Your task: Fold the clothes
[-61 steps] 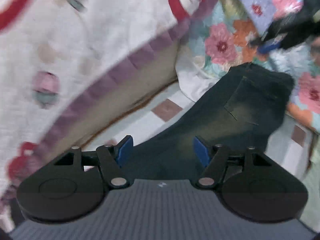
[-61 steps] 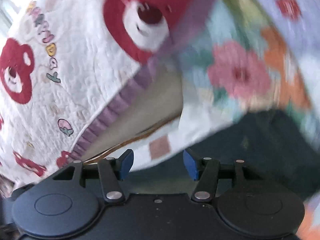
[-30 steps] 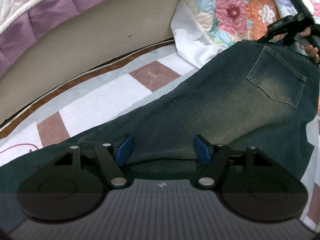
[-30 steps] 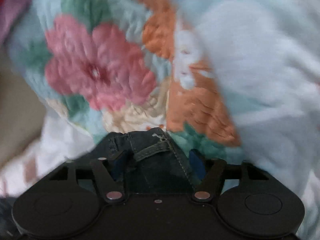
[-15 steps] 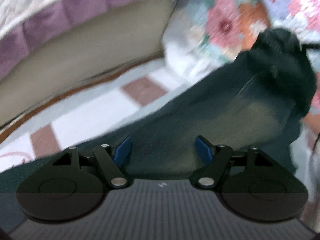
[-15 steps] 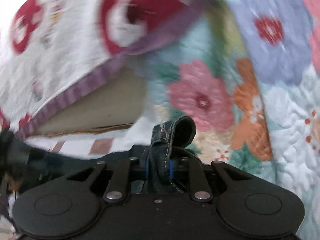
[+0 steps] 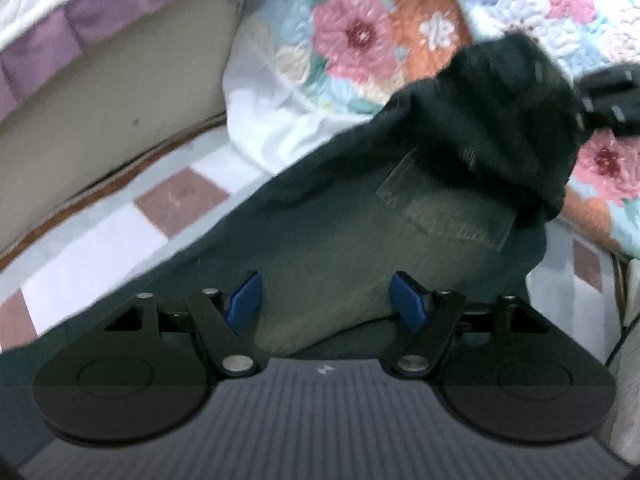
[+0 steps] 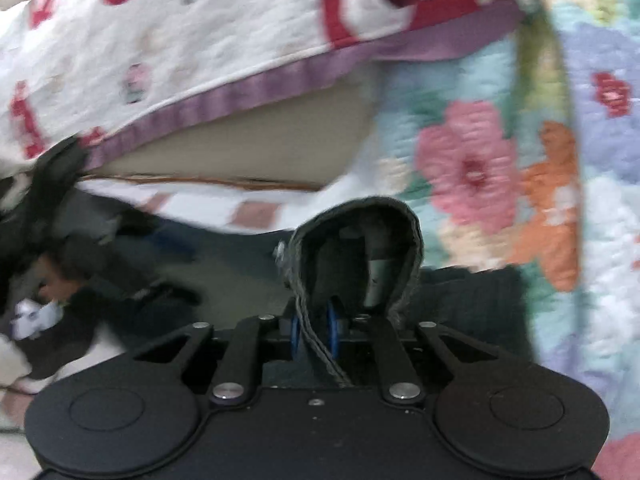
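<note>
Denim jeans [image 7: 360, 240] lie spread on the checked bed sheet [image 7: 100, 248] beside a floral quilt [image 7: 360, 32]. Right tongs [image 8: 315, 330] are closing on the lifted waistband [image 8: 356, 216], pads pressing it; left tongs [image 7: 326, 298] gape open over the fabric.

The right gripper [image 8: 315, 336] hides its own blue pads behind the jeans' waistband [image 8: 352, 248] pinched between them. To its left, the left gripper [image 8: 48, 216] and the hand [image 8: 52, 284] holding it smear into dark blur. Beyond the left gripper [image 7: 326, 296], the jeans [image 7: 400, 216] blur, and the picture's right edge crops the right gripper [image 7: 612, 96].
</note>
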`<state>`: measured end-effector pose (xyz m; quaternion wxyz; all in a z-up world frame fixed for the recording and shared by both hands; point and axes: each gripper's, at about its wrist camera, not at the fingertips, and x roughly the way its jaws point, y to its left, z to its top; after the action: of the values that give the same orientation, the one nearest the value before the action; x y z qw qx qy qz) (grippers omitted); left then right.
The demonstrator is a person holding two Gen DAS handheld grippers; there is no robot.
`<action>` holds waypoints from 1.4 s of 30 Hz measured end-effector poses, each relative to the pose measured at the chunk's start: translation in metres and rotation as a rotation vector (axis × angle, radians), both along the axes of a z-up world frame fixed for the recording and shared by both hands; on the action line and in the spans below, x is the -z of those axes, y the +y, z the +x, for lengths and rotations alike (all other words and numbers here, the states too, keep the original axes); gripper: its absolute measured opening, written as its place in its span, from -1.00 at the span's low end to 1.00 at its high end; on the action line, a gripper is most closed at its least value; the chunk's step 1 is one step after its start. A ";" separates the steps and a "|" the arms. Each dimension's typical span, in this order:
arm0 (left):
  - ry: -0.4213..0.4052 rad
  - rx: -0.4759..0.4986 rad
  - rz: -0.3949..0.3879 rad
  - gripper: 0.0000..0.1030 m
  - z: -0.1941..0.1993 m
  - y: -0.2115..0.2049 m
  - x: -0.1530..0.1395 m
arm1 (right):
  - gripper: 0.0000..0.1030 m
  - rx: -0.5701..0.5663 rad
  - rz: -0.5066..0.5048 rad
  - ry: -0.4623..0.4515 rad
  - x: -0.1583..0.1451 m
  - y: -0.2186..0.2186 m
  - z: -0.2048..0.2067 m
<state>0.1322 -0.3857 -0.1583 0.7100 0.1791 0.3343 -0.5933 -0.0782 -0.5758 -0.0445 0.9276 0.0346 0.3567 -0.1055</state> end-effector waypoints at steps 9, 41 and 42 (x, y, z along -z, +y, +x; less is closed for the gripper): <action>0.007 -0.048 0.013 0.38 0.013 0.010 0.006 | 0.07 0.233 0.128 0.050 0.022 -0.104 0.019; -0.092 -0.357 0.145 0.43 0.063 0.154 0.012 | -0.17 0.342 0.149 0.103 0.020 -0.189 0.097; -0.088 -0.355 0.154 0.43 0.063 0.155 0.012 | -0.17 0.387 0.186 0.095 0.018 -0.193 0.094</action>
<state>0.1947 -0.2308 -0.1699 0.8016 0.1972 0.3736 -0.4231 0.0155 -0.7689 -0.0622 0.8650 0.1831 0.3948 -0.2498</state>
